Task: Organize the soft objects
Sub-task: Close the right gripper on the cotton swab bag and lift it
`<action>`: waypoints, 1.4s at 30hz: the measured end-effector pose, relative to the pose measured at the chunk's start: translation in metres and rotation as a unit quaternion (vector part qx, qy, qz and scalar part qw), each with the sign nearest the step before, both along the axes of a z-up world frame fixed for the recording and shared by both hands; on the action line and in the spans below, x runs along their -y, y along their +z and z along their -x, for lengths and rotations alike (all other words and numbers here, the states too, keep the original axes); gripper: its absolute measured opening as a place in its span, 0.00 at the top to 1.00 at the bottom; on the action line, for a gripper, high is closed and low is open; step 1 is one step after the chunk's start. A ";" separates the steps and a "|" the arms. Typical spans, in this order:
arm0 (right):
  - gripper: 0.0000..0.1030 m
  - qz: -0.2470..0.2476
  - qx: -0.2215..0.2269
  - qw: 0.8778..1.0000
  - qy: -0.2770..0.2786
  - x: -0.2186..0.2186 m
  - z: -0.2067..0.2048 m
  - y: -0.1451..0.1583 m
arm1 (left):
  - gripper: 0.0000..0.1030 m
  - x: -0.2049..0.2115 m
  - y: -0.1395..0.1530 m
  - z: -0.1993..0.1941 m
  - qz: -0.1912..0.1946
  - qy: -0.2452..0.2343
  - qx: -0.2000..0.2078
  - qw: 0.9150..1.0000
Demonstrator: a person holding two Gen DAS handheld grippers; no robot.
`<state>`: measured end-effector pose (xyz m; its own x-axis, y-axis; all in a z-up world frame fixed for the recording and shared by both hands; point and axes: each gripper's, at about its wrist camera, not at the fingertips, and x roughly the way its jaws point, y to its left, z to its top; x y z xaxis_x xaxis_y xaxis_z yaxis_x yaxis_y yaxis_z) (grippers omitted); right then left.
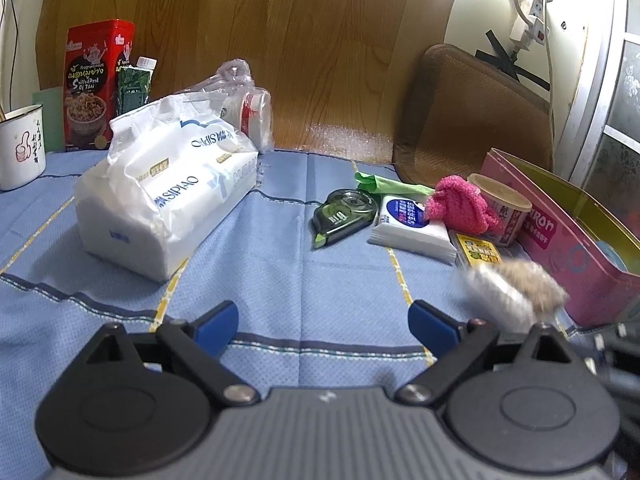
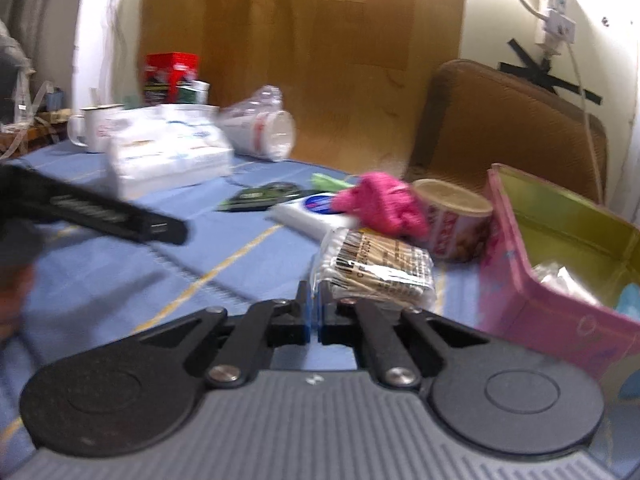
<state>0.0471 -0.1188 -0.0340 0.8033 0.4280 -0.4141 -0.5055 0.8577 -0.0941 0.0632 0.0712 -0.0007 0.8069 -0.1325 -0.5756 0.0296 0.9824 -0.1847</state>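
Beside the pink tin (image 2: 532, 280), at its near-left corner, the right gripper (image 2: 319, 312) has its jaws pressed together. A clear pack of cotton swabs (image 2: 376, 268) sits just past the fingertips; whether its film edge is pinched cannot be told from the blurred frame, though nothing thick lies between the pads. The left gripper (image 1: 323, 326) hovers over bare blue cloth (image 1: 280, 264) on the counter, left of the tin, jaws spread and empty.

Left of the tin and close to it lie a pink knitted cloth (image 1: 460, 204), a small tissue packet (image 1: 408, 226) and a round paper-lidded tub (image 1: 502, 208). Farther left sits a correction-tape dispenser (image 1: 344, 214), then a large tissue pack (image 1: 168, 192).

Hazards:
- A grip on film alone is likely to slip or tear when lifted, dropping the swabs.
- The tin's raised near wall may catch the pack on the way in.
- Hard items among the soft ones risk being sorted by mistake.
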 end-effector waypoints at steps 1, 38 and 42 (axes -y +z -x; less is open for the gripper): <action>0.95 -0.003 -0.006 1.000 0.015 -0.001 0.008 0.000 | 0.08 -0.001 0.000 0.000 0.002 0.000 -0.001 1.000; 0.47 0.035 0.024 0.997 -0.065 0.025 0.020 -0.009 | 0.05 -0.001 0.001 0.001 0.024 -0.029 0.001 0.999; 0.46 -0.009 -0.009 0.998 -0.058 0.037 0.022 -0.005 | 0.05 0.004 0.005 0.000 0.052 -0.073 0.007 0.996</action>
